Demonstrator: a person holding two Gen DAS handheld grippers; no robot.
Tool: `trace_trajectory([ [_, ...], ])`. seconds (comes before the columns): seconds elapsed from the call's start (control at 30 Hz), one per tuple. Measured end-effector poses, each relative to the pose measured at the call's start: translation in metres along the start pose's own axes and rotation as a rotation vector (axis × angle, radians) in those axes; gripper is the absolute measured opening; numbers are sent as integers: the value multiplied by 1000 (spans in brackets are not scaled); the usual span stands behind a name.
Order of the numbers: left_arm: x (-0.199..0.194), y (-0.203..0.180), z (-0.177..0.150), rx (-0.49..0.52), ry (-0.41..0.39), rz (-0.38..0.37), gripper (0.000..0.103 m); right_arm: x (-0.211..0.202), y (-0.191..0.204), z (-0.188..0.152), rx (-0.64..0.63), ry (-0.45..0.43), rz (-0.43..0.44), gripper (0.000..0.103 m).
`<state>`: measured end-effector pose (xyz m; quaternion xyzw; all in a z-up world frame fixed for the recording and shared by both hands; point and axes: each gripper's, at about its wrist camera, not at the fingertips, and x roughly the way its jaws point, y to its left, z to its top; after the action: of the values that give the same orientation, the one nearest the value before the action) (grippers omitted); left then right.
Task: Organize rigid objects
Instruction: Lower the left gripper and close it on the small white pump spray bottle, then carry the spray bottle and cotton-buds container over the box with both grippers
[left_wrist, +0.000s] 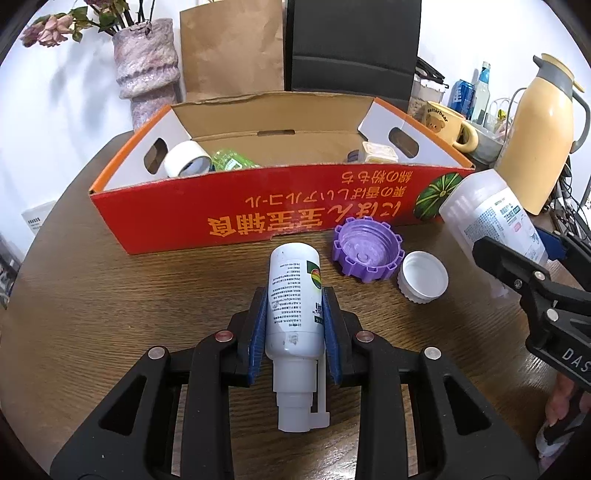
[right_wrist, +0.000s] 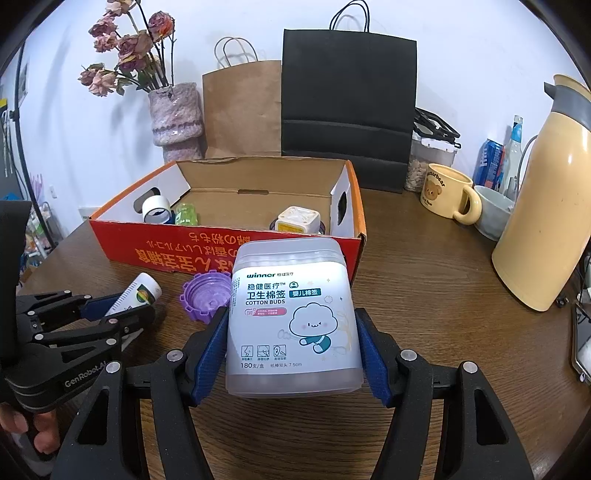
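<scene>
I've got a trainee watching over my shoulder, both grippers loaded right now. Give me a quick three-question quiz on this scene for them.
1. True or false: the left gripper is shut on a white bottle.
2. Multiple choice: what does the right gripper hold? A) tape roll B) cotton buds container C) yellow mug
3. Fill in: two loose caps lie on the wooden table in front of the orange cardboard box, a purple cap and a ____ cap.

Key
1. True; its blue pads press both sides of the bottle.
2. B; the cotton buds container sits between its pads.
3. White; the white cap lies right of the purple one.
</scene>
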<state>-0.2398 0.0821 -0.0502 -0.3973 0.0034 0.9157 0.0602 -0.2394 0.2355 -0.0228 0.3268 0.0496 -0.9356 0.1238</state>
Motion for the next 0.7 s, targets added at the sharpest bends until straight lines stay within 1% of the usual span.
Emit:
trace_trajectory([
  [0.1, -7, 3, 1, -11, -20, -11, 24, -4, 4, 1, -5, -12, 5, 70],
  [0.4, -26, 12, 8, -43, -74, -8, 24, -11, 13, 3, -12, -36, 24, 70],
  [0.7, -42, 27, 27, -77, -124, 12, 24, -16, 24, 16, -8, -67, 32, 70],
])
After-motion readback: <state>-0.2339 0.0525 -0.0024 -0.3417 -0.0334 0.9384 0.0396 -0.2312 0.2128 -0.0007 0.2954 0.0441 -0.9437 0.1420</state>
